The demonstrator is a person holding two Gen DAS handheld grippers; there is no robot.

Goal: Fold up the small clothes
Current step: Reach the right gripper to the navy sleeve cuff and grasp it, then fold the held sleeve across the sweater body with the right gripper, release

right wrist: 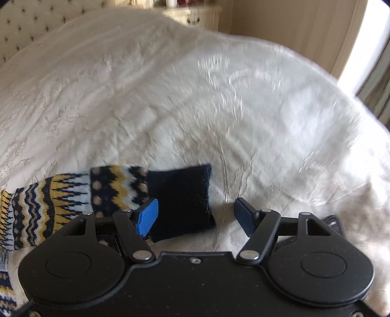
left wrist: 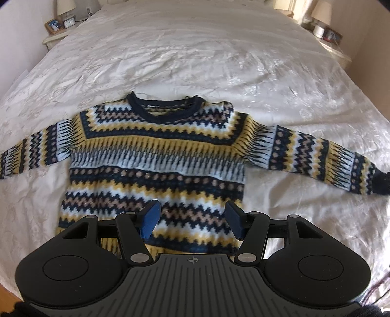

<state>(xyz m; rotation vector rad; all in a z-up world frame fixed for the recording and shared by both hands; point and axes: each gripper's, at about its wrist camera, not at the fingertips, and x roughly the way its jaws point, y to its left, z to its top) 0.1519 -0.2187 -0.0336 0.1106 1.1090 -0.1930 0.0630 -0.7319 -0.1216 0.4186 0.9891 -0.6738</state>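
Observation:
A small patterned sweater (left wrist: 156, 151) in navy, yellow, pale blue and beige lies flat, front up, on a white bedspread (left wrist: 195, 61), both sleeves spread out to the sides. My left gripper (left wrist: 192, 219) is open and empty, hovering over the sweater's lower hem. In the right wrist view the sweater's right sleeve (right wrist: 73, 200) ends in a navy cuff (right wrist: 182, 200). My right gripper (right wrist: 196, 217) is open and empty just above the cuff, with its blue left pad (right wrist: 147, 217) over the cuff's edge.
Bedside tables stand at the far corners, one with a lamp, a clock and a photo frame (left wrist: 54, 25), one with a lamp and small items (left wrist: 326, 31). A tufted headboard (right wrist: 29, 22) and a dresser (right wrist: 195, 14) lie beyond the bed.

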